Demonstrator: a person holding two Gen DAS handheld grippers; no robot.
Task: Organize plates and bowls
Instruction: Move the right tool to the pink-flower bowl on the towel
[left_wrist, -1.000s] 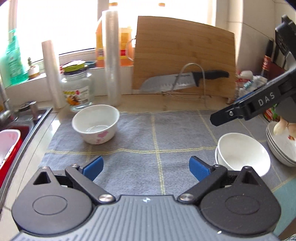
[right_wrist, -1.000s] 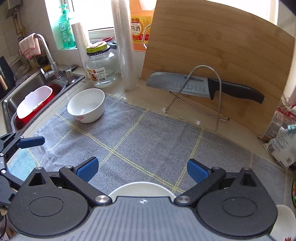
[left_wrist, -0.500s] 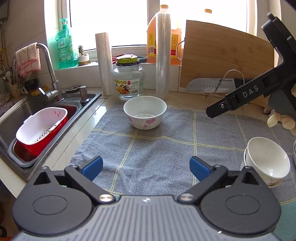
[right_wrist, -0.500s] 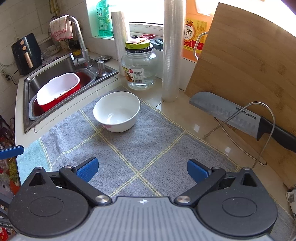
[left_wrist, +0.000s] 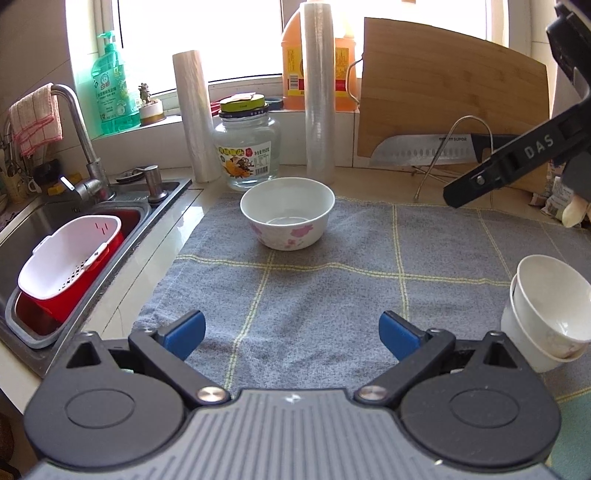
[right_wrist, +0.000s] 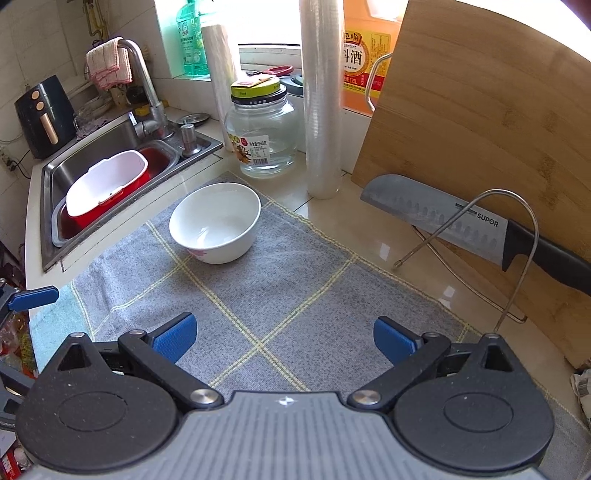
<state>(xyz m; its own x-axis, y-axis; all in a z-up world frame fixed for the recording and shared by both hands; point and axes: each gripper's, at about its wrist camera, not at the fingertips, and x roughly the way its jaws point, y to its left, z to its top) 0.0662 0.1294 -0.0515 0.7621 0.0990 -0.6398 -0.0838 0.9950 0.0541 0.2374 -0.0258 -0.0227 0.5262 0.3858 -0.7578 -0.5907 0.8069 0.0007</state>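
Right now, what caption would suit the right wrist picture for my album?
Open right tool hovers over a grey checked dish mat, facing a white flower-patterned bowl beside the sink.

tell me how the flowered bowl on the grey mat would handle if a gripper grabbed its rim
The flowered bowl looks like glazed ceramic, so probably stiff, slick and chippable. Its narrow foot and a little water inside suggest it could tip or spill.

Right claw gapes above mat, bowl ahead.
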